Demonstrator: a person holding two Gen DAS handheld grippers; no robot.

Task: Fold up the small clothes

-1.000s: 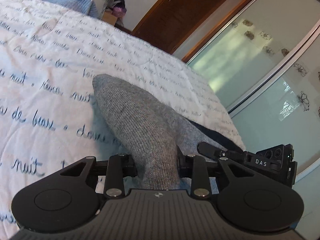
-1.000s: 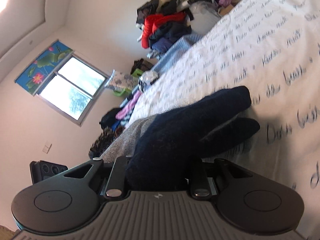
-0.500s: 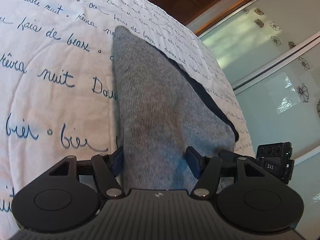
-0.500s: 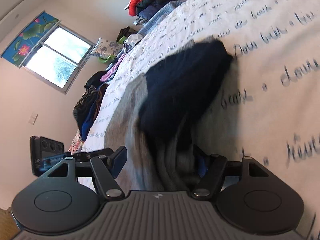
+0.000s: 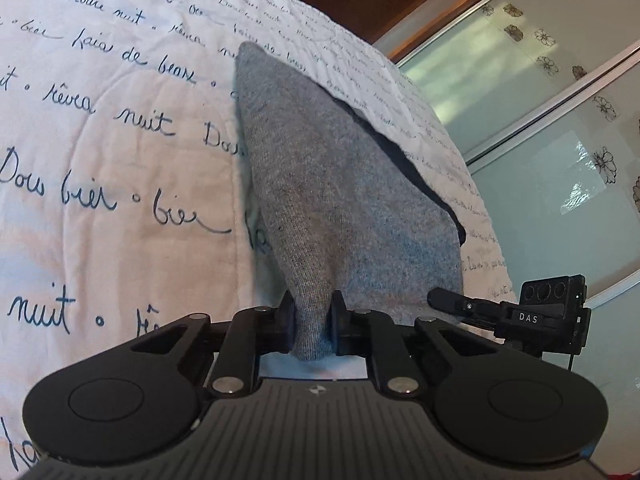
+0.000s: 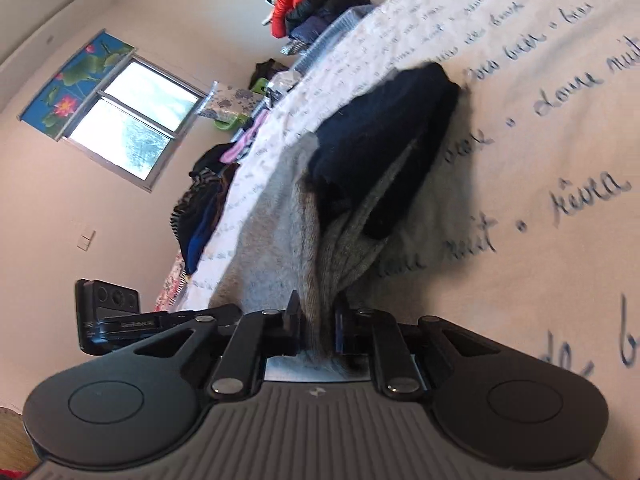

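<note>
A small grey knit garment (image 5: pixel 340 184) with a navy part (image 6: pixel 384 132) lies on the white bed cover with blue script (image 5: pixel 120 160). In the left wrist view a thin navy edge (image 5: pixel 420 176) peeks out under the grey. My left gripper (image 5: pixel 313 322) is closing, and its pads pinch a bunched fold at the grey near edge. My right gripper (image 6: pixel 318 320) is closing too, with its pads pressed on a grey fold (image 6: pixel 316 272) of the same garment. Each gripper shows at the side of the other's view: the right gripper (image 5: pixel 520 316) and the left gripper (image 6: pixel 116 312).
Sliding glass doors (image 5: pixel 540 120) stand past the bed's edge. A heap of clothes with a red jacket (image 6: pixel 316 4) sits at the bed's far end, and more clothes (image 6: pixel 204 208) lie along its side under a window (image 6: pixel 124 120). Bare bed cover (image 6: pixel 540 200) spreads beside the garment.
Both grippers spread their jaws, slid toward the garment's near edge and closed on it again. The garment now lies lower and flatter on the bed.
</note>
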